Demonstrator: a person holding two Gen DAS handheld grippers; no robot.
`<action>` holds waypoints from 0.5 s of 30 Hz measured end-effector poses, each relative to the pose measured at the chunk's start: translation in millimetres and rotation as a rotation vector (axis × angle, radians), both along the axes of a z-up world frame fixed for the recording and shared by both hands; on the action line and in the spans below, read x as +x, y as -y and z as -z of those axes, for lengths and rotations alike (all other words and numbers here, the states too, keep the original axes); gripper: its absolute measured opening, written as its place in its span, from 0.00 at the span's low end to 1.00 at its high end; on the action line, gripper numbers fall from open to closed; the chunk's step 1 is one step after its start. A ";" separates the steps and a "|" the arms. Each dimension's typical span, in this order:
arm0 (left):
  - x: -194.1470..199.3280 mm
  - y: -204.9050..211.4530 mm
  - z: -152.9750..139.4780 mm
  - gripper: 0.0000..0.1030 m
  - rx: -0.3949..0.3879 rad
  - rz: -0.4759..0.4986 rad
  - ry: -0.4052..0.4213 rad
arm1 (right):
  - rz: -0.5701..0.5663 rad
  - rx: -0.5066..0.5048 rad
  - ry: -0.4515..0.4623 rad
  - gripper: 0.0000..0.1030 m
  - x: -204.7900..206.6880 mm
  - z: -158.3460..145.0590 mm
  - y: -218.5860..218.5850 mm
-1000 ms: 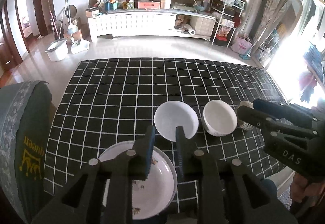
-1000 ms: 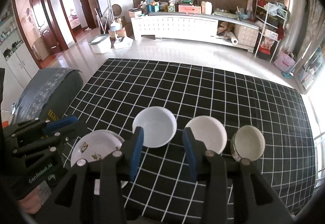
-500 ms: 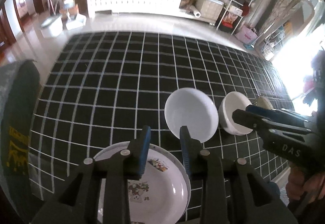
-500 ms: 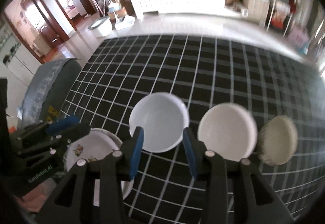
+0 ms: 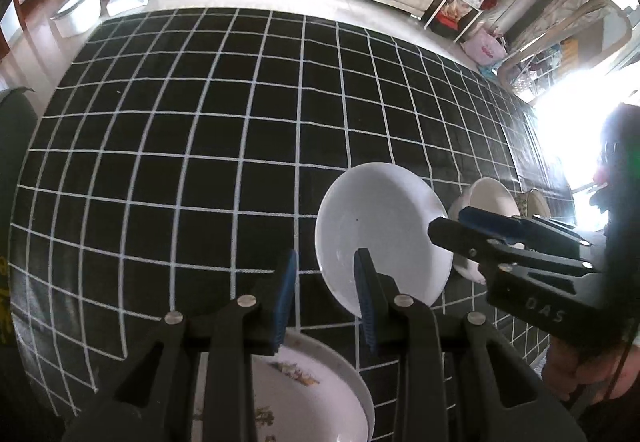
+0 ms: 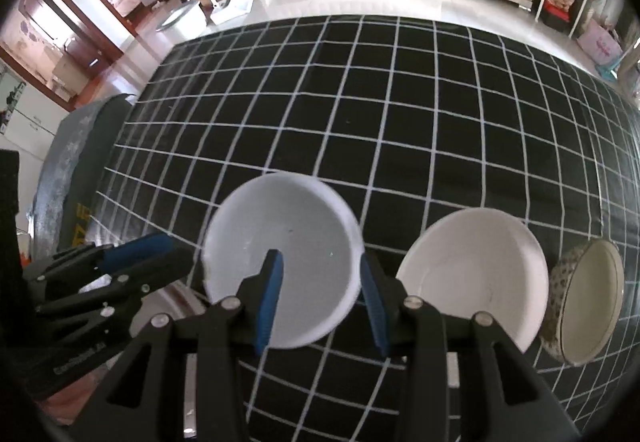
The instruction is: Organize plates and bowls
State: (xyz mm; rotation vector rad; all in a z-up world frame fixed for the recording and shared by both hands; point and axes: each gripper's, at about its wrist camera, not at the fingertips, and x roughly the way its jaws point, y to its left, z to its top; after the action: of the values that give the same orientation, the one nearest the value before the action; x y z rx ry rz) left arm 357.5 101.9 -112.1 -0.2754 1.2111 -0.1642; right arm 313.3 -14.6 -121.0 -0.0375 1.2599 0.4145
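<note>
Right tongs [image 6: 320,294], half open and empty, straddle the near rim of the white bowl [image 6: 284,262]; left tongs [image 5: 324,294], narrow and empty, sit left of the bowl, over the plate [image 5: 316,394].

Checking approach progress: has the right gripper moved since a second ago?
Yes. The right gripper has come down toward the white bowl, which now fills more of its view.

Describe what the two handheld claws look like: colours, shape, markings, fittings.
Both claws are matt black plastic frames with cut-out openings and round silver rivets. Each has two flat fingers faced with ribbed blue pads. The left claw carries pale lettering on its body, too blurred to read; the right claw shows raised letters "DAS" on its side. A thin dark cable hangs near the right handle.
</note>
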 end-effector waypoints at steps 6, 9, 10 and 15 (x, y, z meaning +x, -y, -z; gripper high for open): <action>6.1 0.4 18.4 0.21 0.029 -0.025 -0.024 | -0.031 -0.029 0.013 0.35 3.1 15.6 5.6; 6.1 2.3 23.0 0.16 0.034 -0.018 -0.023 | -0.033 -0.024 0.008 0.22 2.9 21.0 8.7; 5.9 3.9 22.7 0.16 0.038 -0.012 -0.020 | -0.034 -0.033 0.015 0.20 4.5 22.6 8.4; 7.4 10.5 25.5 0.10 0.057 0.014 -0.036 | -0.032 -0.046 0.026 0.12 5.1 24.1 13.0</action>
State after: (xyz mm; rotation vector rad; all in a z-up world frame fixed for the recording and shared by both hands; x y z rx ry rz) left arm 364.9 91.4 -137.6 -0.2208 1.2514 -0.1373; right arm 318.5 -27.6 -145.0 -0.1020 1.2443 0.4108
